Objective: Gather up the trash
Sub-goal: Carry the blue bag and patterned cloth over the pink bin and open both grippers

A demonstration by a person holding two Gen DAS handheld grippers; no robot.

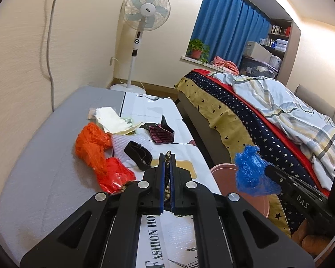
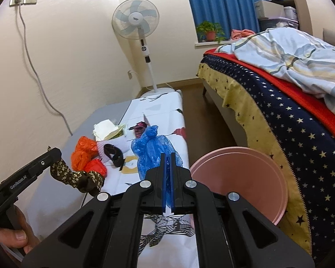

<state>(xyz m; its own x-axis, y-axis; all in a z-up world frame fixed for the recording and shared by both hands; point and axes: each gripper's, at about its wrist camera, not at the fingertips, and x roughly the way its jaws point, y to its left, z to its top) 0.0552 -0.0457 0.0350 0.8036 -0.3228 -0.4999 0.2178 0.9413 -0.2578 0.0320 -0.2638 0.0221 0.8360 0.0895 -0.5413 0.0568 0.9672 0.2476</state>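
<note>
My left gripper point(image 1: 166, 156) is shut on a dark floral cloth scrap point(image 2: 78, 177), held above the table; in the left wrist view the scrap point(image 1: 166, 174) shows between the pads. My right gripper point(image 2: 167, 155) is shut on a crumpled blue plastic bag point(image 2: 155, 151), held over the table's right edge beside a pink bin point(image 2: 241, 178). From the left wrist view the blue bag point(image 1: 250, 172) hangs above the bin point(image 1: 223, 169). On the table lie orange and red plastic bags point(image 1: 96, 154), a black strap point(image 1: 138, 154), white paper point(image 1: 110, 120) and a dark red wrapper point(image 1: 163, 132).
The low table point(image 1: 44, 156) runs along the left wall, grey on the left, white printed cover on the right. A bed point(image 2: 279, 111) stands close on the right, with a narrow floor strip between. A standing fan point(image 1: 143, 22) is at the far end.
</note>
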